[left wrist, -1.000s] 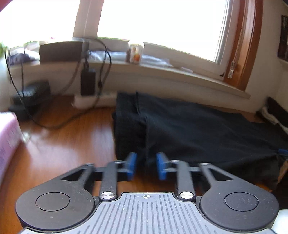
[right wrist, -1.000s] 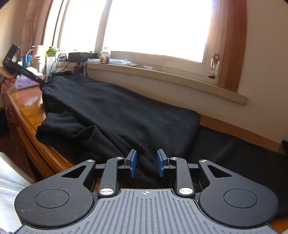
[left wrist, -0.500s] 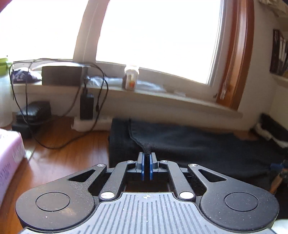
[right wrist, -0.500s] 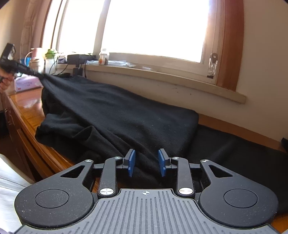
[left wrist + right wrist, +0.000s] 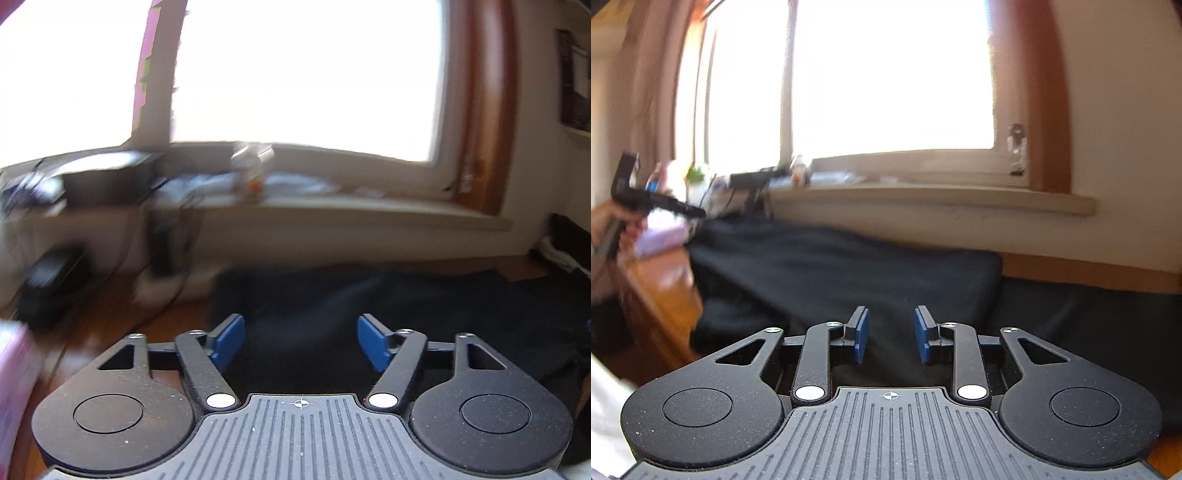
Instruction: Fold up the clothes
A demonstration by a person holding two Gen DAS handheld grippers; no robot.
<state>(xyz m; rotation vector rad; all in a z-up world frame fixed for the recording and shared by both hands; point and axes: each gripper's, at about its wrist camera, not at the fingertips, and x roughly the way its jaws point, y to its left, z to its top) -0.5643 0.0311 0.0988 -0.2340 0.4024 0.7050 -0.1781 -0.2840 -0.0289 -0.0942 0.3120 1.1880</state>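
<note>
Through the left wrist camera, I see my left hand-held gripper point(image 5: 300, 343) released, its 2 blue pads point(image 5: 229, 341) spread wide with nothing between them, hovering over the near left part of the black garment point(image 5: 424, 314). That garment lies spread on the wooden tabletop point(image 5: 110, 317), reaching from the middle of the view off to the right. Bare wood shows to the left of it, with a pink box point(image 5: 14, 376) at the left edge and dark cables point(image 5: 173, 266) running down from the window sill point(image 5: 332, 206). A small bottle point(image 5: 248, 173) stands on the sill; everything back there is blurred. On the right wrist camera, my right hand-held gripper point(image 5: 891, 334) is also released, its pads point(image 5: 861, 334) parted by a moderate gap and empty, poised over the near edge of the black garment point(image 5: 831, 273). From this side the cloth shows a folded upper layer ending in a straight edge to the right, with a lower layer stretching further right along the wall. At the far left, a hand point(image 5: 613, 221) holds the left hand-held gripper point(image 5: 696, 212) just above the far corner of the cloth; I cannot tell from this view whether it touches the fabric.
</note>
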